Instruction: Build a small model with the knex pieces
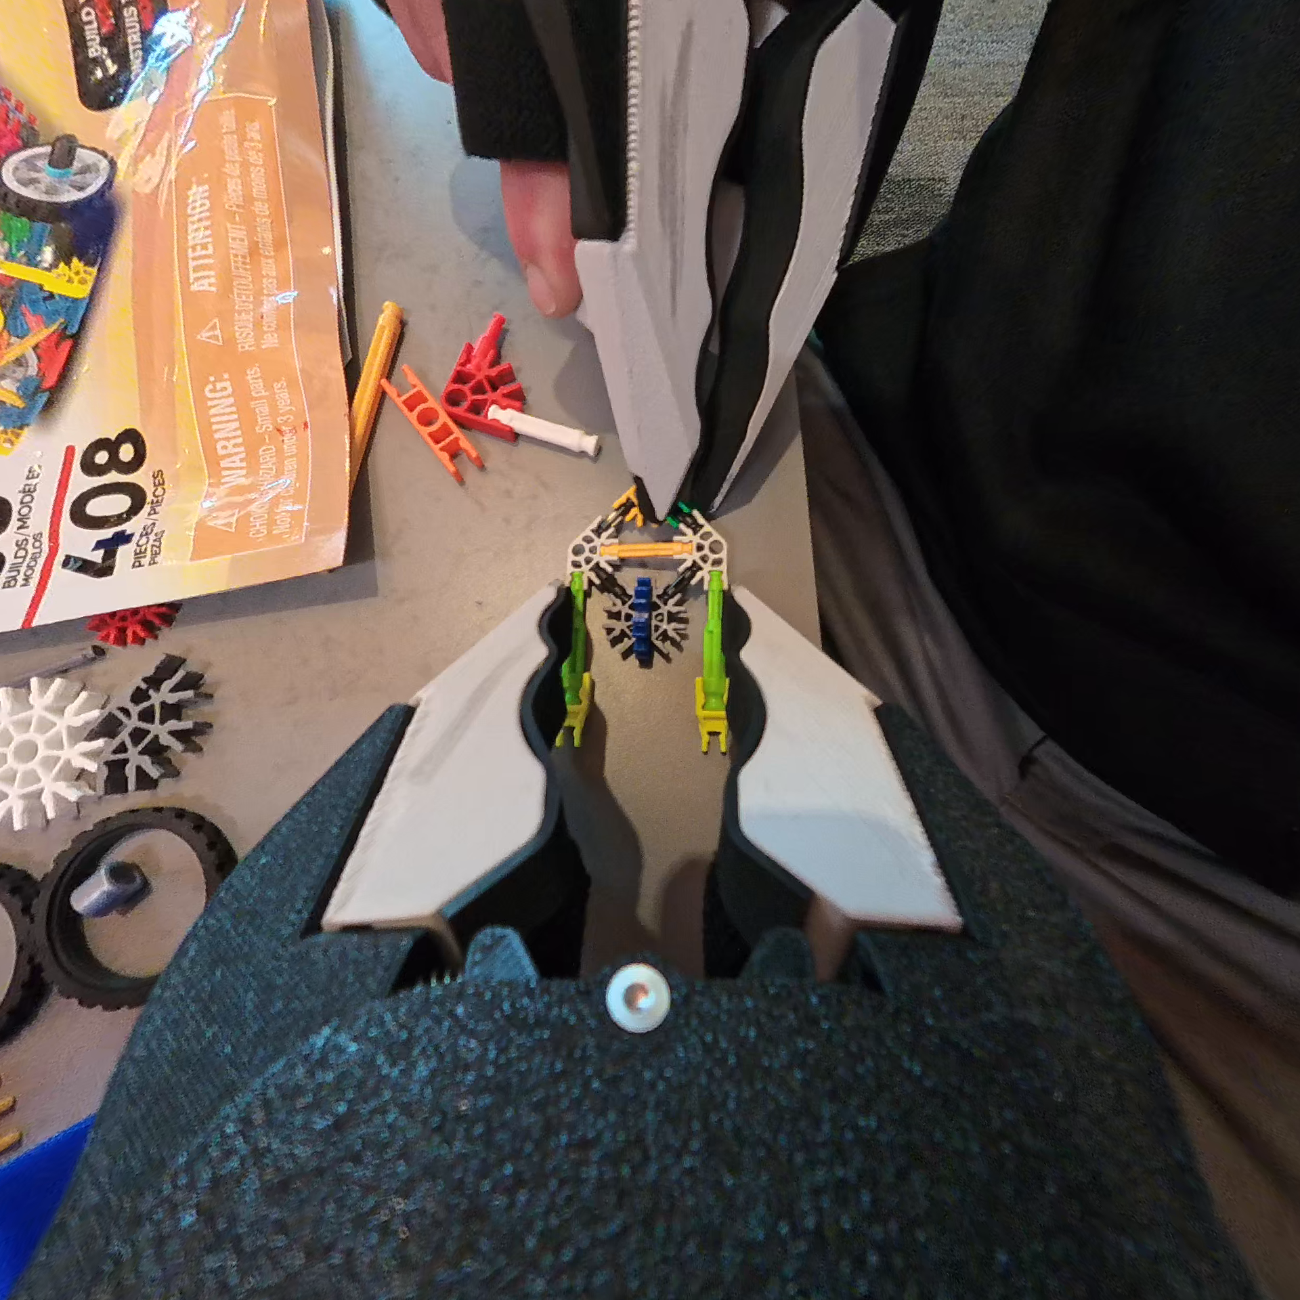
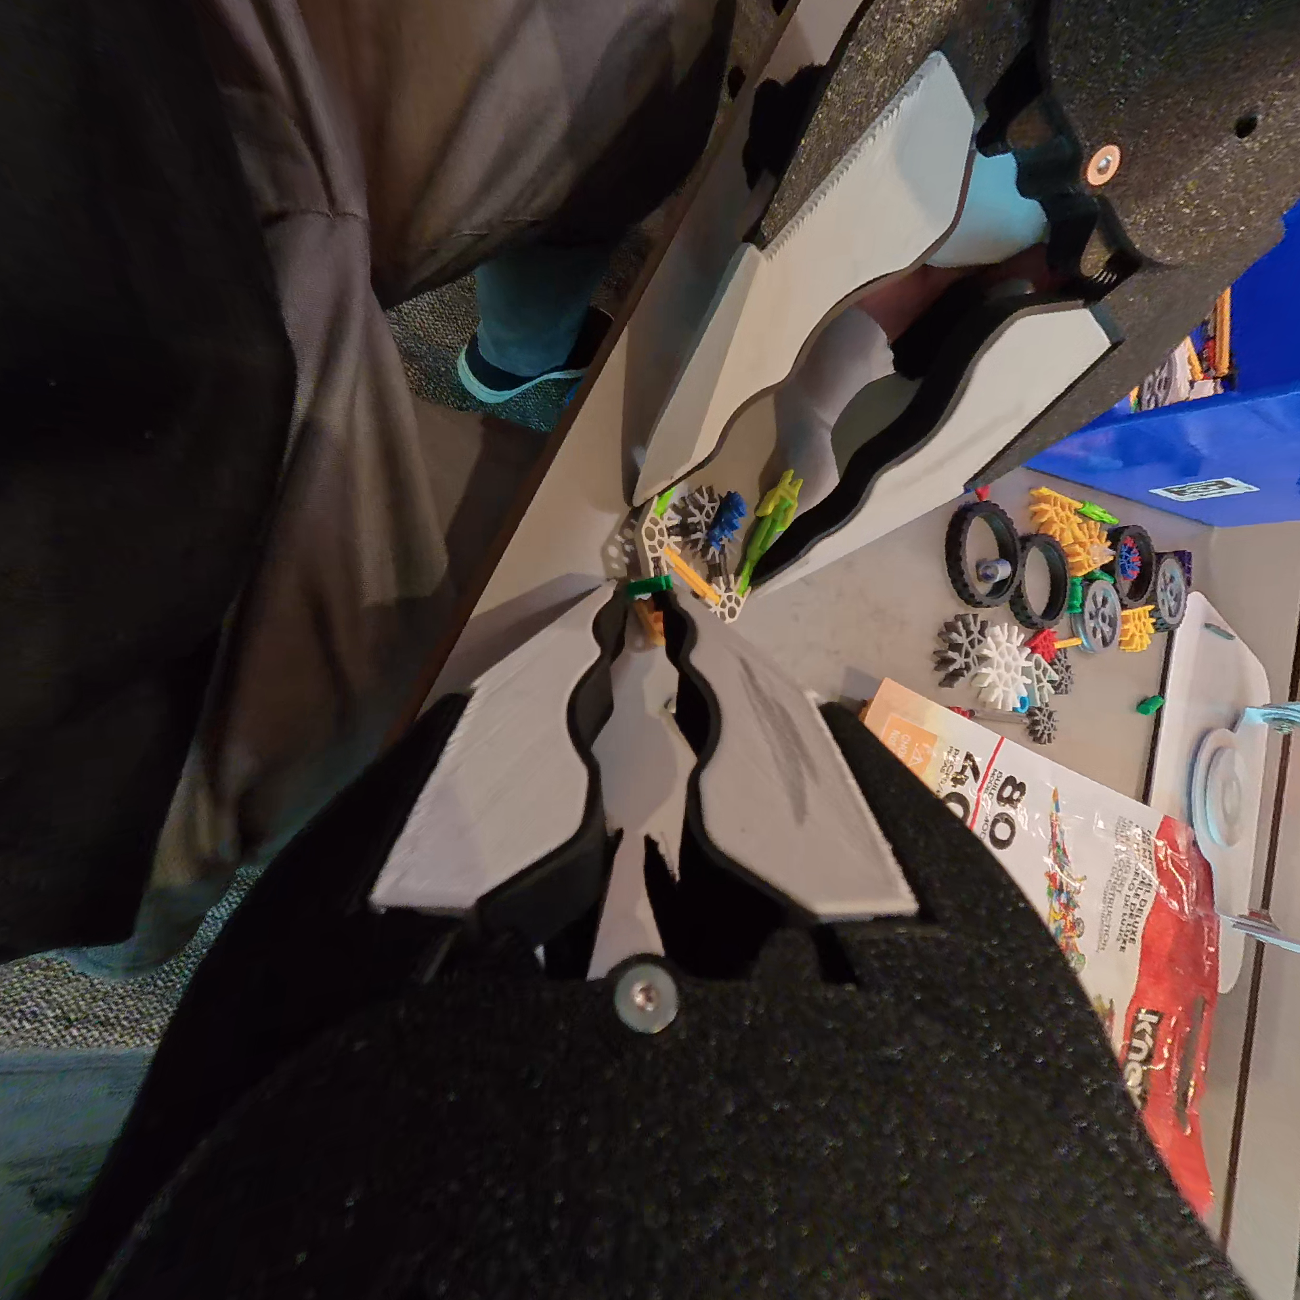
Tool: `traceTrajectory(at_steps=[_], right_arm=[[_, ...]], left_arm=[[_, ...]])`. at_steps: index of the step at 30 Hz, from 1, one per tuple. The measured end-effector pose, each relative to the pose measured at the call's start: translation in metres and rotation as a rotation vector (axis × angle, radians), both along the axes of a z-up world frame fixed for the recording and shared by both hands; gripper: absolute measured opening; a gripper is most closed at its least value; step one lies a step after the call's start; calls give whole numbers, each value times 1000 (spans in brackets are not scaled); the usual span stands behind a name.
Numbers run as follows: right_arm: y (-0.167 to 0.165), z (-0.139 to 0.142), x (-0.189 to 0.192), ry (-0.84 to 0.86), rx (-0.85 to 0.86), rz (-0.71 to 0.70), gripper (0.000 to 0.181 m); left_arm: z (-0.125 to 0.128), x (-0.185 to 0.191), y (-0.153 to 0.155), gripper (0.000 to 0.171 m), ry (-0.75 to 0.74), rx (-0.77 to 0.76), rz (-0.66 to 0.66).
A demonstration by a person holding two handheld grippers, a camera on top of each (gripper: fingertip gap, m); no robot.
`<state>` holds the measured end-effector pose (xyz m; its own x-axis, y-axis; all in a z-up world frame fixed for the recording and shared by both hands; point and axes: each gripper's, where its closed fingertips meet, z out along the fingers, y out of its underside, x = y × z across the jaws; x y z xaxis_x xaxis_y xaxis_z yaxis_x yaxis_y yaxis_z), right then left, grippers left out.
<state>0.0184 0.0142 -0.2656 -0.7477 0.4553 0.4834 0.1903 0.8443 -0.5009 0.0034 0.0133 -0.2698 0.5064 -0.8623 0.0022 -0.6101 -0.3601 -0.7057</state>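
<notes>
2 wrist cams, both close-up. Left wrist view looks fwd/down along its own fingers at the grey table [image 1: 436, 211], toy assembly [image 1: 651, 598] just ahead. Right wrist view is rolled, table edge runs diagonal, looks toward the opposite side. Shared: the assembly [image 2: 693, 545], table, printed bag [image 1: 176, 316] [image 2: 1097, 886], each other's gripper.

Warm dim indoor light, soft shadows, glare on plastic bag [image 1: 211, 295], wide-angle edge distortion, blurry foreground.
</notes>
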Motion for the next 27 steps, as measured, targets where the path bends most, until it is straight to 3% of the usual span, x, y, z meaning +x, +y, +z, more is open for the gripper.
traceTrajectory(at_steps=[4,12,22,27], right_arm=[[4,3,-1,26,-42,-45,20],[3,10,0,21,-83,-46,8],[7,-1,0,-66,-185,-90,11],[8,-1,0,-60,-213,-108,10]], left_arm=[[0,-1,1,41,10,10,3],[0,0,2,40,69,7,-7],[1,-3,6,42,112,6,-14],[2,-12,11,44,157,59,52]])
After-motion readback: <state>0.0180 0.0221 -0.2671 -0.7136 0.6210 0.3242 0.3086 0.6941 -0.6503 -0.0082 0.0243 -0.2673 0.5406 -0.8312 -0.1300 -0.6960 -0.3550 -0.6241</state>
